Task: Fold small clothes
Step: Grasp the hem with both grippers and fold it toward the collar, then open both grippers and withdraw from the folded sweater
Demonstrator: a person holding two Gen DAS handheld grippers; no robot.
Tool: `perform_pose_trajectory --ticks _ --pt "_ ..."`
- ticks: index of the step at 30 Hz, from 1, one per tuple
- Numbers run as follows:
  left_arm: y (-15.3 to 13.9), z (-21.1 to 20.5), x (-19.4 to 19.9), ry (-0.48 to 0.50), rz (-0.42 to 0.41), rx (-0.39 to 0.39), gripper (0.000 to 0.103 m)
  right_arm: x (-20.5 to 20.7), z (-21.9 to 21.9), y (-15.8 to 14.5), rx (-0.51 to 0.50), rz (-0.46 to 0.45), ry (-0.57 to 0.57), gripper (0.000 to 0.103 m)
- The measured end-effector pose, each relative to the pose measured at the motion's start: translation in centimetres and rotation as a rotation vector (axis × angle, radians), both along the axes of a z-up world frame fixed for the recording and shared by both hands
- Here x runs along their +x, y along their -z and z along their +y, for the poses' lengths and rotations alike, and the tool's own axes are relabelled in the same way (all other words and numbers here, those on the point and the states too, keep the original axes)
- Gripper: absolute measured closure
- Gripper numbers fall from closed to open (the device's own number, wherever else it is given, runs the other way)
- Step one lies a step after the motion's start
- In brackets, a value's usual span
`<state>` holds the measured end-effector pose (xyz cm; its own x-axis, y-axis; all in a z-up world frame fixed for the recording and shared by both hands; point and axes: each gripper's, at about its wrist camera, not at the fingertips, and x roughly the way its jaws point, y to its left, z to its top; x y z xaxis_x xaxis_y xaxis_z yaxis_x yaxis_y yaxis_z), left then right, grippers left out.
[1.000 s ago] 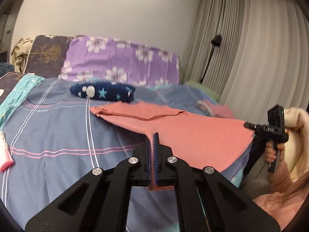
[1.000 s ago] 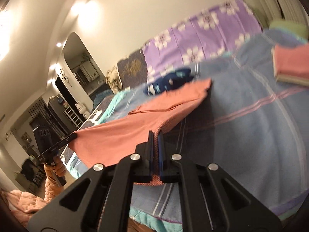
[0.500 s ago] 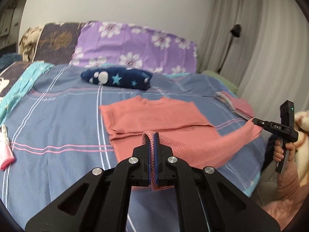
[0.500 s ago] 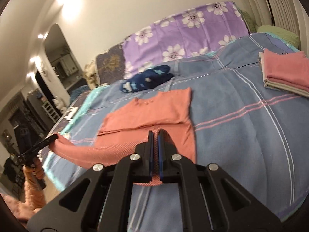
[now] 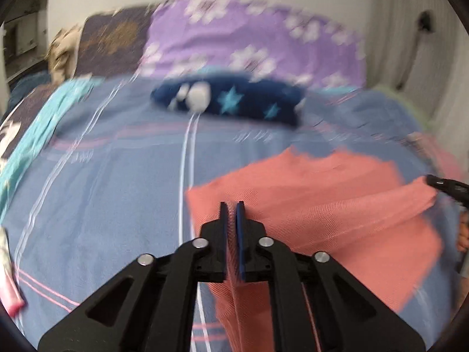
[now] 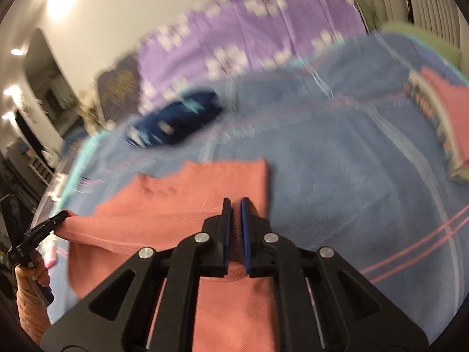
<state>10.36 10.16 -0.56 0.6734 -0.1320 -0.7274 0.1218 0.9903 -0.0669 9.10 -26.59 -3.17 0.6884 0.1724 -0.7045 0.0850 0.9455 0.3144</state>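
Both views motion-blurred. Left gripper (image 5: 232,208): jaws nearly closed, pinching a hem edge of the salmon-pink shirt (image 5: 322,205), fabric visibly sandwiched between the blue pads and hanging down behind them. Right gripper (image 6: 236,205): jaws a little further apart, thin slit showing, pink fabric passing between them, so it grips the same shirt (image 6: 181,205) at the other hem corner. Shirt lies on the blue plaid bedspread (image 5: 102,190), lower part lifted and carried over the upper part; in the left view it fills the 3 to 5 o'clock area, with the right gripper's tip at 3 o'clock at the frame edge holding a raised corner. In the right view the left gripper shows at 9 o'clock with a bunched corner in it. Navy star-print bundle (image 5: 231,99) sits at 12 o'clock beyond the shirt, apart from it. Purple floral headboard cover (image 5: 249,38) behind. Folded pink stack (image 6: 442,117) at 2 o'clock in the right view, well apart.
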Motion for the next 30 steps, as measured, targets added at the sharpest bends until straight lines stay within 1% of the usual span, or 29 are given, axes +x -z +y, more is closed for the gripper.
perform_pose_trajectory --ticks 1,2,3,4,5,6,8,9,10,11,12,13,15,16,17,19,20,22,24,25,26,28,30 --pt "1.7 -0.2 0.6 -0.006 0.039 0.01 0.096 0.6 -0.2 1.4 -0.015 0.035 0.012 0.095" --pt "3.0 -0.3 0.8 -0.008 0.066 0.012 0.096 0.7 -0.4 2.1 -0.017 0.05 0.019 0.09" --pt "3.5 -0.2 0.7 -0.008 0.072 0.015 0.093 0.6 -0.7 2.6 -0.006 0.053 0.022 0.083" --pt "3.7 0.0 0.5 -0.004 0.056 0.013 0.087 0.1 -1.2 2.8 0.005 0.045 0.024 0.08" --pt "3.4 0.4 0.2 -0.004 0.047 0.01 0.08 -0.3 -1.4 2.7 0.003 0.037 0.024 0.074" --pt "3.0 0.8 -0.2 -0.013 0.044 0.008 0.066 -0.9 -1.7 2.2 -0.011 0.02 0.019 0.071" --pt "1.7 1.7 -1.4 -0.007 0.013 -0.015 0.064 -1.9 -1.8 1.2 -0.065 -0.019 -0.001 0.069" --pt "1.1 1.9 -2.0 0.002 0.0 -0.011 0.064 -2.5 -1.6 0.7 -0.108 -0.04 -0.028 0.061" --pt "0.5 2.1 -2.9 0.013 -0.022 0.01 0.06 -3.1 -1.1 0.3 -0.156 -0.053 -0.071 0.055" --pt "0.2 2.1 -3.8 0.025 -0.043 0.036 0.057 -3.7 -0.4 0.3 -0.197 -0.052 -0.114 0.043" --pt "0.1 1.9 -4.2 0.034 -0.054 0.056 0.047 -4.1 0.4 0.5 -0.248 -0.04 -0.167 0.039" --pt "0.1 1.6 -5.1 0.054 -0.061 0.088 0.045 -4.4 1.7 1.2 -0.327 -0.016 -0.233 0.038" --pt "0.9 0.7 -5.5 0.106 -0.043 0.156 0.044 -4.4 3.6 2.6 -0.441 0.021 -0.292 0.038" --pt "1.7 -0.1 -5.6 0.13 -0.031 0.226 0.041 -4.1 4.2 3.2 -0.476 0.037 -0.301 0.038" --pt "2.4 -0.9 -5.3 0.137 -0.026 0.297 0.041 -3.4 5.1 3.9 -0.515 0.053 -0.306 0.038" --pt "3.4 -2.1 -4.4 0.148 -0.018 0.371 0.04 -2.1 5.6 4.0 -0.52 0.048 -0.301 0.037" --pt "3.5 -2.6 -3.7 0.149 -0.016 0.386 0.04 -1.6 5.5 3.8 -0.514 0.048 -0.292 0.037" --pt "3.2 -3.1 -2.0 0.124 -0.014 0.389 0.04 -0.3 5.5 3.1 -0.5 0.037 -0.263 0.037" --pt "2.5 -3.3 -0.4 0.11 -0.02 0.369 0.04 0.9 5.5 2.3 -0.529 0.015 -0.228 0.037" --pt "2.0 -3.4 0.5 0.097 -0.037 0.369 0.04 1.6 5.4 1.7 -0.55 -0.003 -0.197 0.037" --pt "1.5 -3.4 1.3 0.079 -0.051 0.377 0.04 2.1 5.1 1.4 -0.548 -0.012 -0.177 0.037" --pt "0.6 -2.9 2.7 0.033 -0.067 0.371 0.04 3.2 4.3 0.6 -0.496 -0.025 -0.139 0.037" --pt "-0.5 -1.9 3.5 -0.001 -0.074 0.313 0.039 3.9 3.0 -0.2 -0.403 -0.045 -0.111 0.037"
